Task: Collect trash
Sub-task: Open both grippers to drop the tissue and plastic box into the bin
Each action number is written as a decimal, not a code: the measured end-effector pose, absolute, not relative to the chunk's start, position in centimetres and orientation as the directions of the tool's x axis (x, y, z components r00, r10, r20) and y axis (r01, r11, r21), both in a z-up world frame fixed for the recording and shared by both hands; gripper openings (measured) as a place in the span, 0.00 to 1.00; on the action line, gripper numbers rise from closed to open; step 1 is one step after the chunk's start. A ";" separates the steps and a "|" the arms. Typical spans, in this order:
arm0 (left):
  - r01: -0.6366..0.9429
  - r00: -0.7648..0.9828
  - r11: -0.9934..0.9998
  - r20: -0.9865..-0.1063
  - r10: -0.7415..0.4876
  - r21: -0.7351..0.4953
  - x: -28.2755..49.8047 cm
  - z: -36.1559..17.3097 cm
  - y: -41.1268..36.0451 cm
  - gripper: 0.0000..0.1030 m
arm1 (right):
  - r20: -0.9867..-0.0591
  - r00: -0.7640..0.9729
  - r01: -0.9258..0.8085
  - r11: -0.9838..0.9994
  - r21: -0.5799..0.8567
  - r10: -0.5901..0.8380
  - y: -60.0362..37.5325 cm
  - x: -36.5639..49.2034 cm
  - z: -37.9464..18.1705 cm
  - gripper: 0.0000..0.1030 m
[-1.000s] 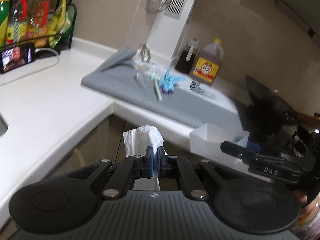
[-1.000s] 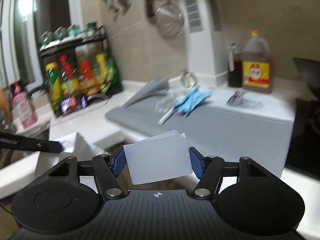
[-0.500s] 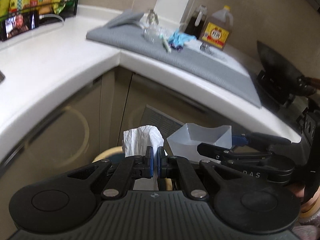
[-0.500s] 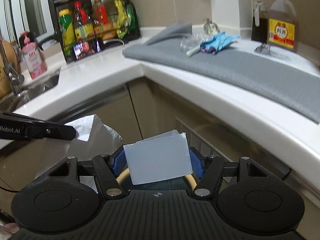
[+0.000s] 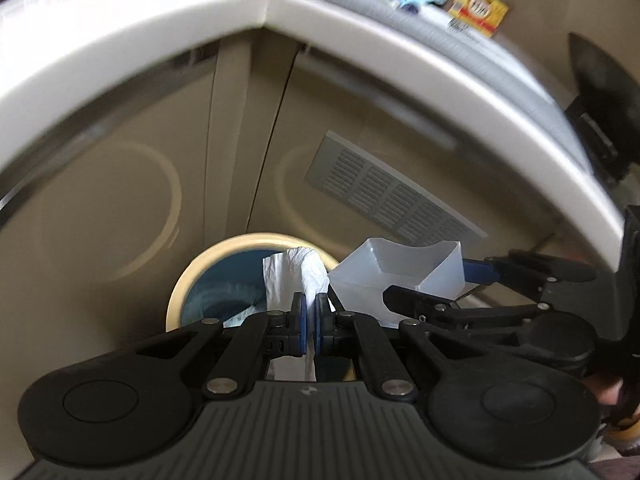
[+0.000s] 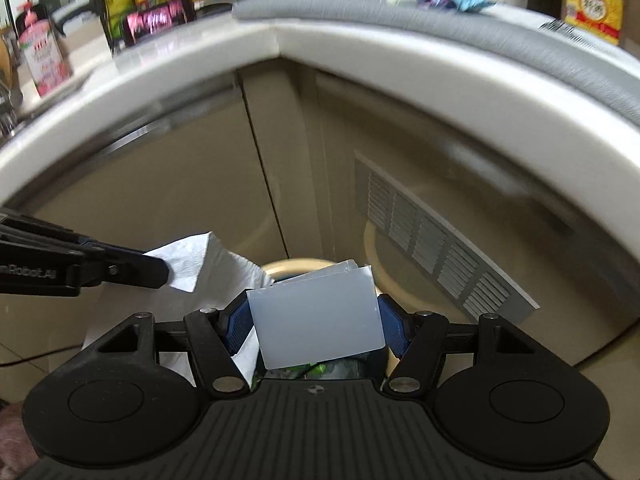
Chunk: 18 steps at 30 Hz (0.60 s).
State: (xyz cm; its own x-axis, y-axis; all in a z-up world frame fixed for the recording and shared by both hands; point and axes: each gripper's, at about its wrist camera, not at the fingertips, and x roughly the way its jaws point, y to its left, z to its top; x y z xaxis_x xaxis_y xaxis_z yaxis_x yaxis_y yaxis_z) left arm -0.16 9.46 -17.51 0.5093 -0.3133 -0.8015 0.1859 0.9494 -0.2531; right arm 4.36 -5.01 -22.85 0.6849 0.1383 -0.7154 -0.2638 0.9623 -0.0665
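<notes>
Left tongs [image 5: 310, 316]: blue ribbed pads nearly closed, pinching a crumpled white tissue [image 5: 292, 276]. The tissue is thin, creased paper and hangs above the bin [image 5: 180, 284], a round container with a cream rim and a dark teal liner, standing on the floor at the cabinet corner.

Right tongs [image 6: 316, 322]: spread to the width of a tray [image 6: 316, 320], gripping it at both end walls. The tray is translucent white plastic, rectangular, with smooth thin walls; it is held over the bin opening, just beside the tissue.

The tabletop [image 6: 400, 64] has a rounded white edge and carries a grey textured mat [image 6: 520, 44]. A slatted grey vent [image 5: 388, 196] sits in the beige cabinet door
</notes>
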 end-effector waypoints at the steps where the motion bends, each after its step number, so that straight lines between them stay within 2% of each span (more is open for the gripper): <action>1: 0.180 0.500 0.952 -0.810 -0.306 -0.249 0.3 -18.2 9.5 0.04 | -0.725 0.676 -0.269 0.960 -0.074 0.133 -4.8 4.7 -23.4 0.65; 11: 0.169 0.391 0.963 -0.882 -0.263 -0.212 3.1 -23.4 9.3 0.06 | -0.794 0.600 -0.314 0.942 -0.119 0.100 -3.2 7.4 -26.5 0.67; 12: 0.165 0.382 0.965 -0.888 -0.254 -0.205 3.3 -23.7 9.3 0.12 | -0.802 0.589 -0.324 0.939 -0.118 0.102 -3.0 7.7 -26.7 0.68; 14: 0.141 0.373 0.976 -0.904 -0.208 -0.166 3.5 -24.0 9.7 0.35 | -0.812 0.577 -0.328 0.936 -0.130 0.090 -2.6 8.4 -27.1 0.70; 15: 0.118 0.370 0.984 -0.914 -0.169 -0.134 3.6 -24.1 10.0 0.60 | -0.811 0.581 -0.317 0.938 -0.142 0.073 -2.7 8.5 -27.1 0.74; 16: 0.094 0.374 0.990 -0.918 -0.131 -0.103 3.5 -24.1 10.4 0.80 | -0.807 0.588 -0.299 0.942 -0.150 0.059 -2.9 8.6 -27.1 0.80; 18: 0.063 0.403 0.994 -0.909 -0.104 -0.086 3.2 -23.9 11.3 0.95 | -0.806 0.589 -0.269 0.954 -0.130 0.056 -3.8 8.8 -26.9 0.89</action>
State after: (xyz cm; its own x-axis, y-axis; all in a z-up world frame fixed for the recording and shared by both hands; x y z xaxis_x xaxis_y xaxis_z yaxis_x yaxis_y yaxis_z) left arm 3.25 11.33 -23.93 0.4026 -0.1036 -0.9095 0.0625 0.9944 -0.0856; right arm 8.82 -3.80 -26.93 0.5886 0.0560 -0.8065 -0.2686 0.9545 -0.1298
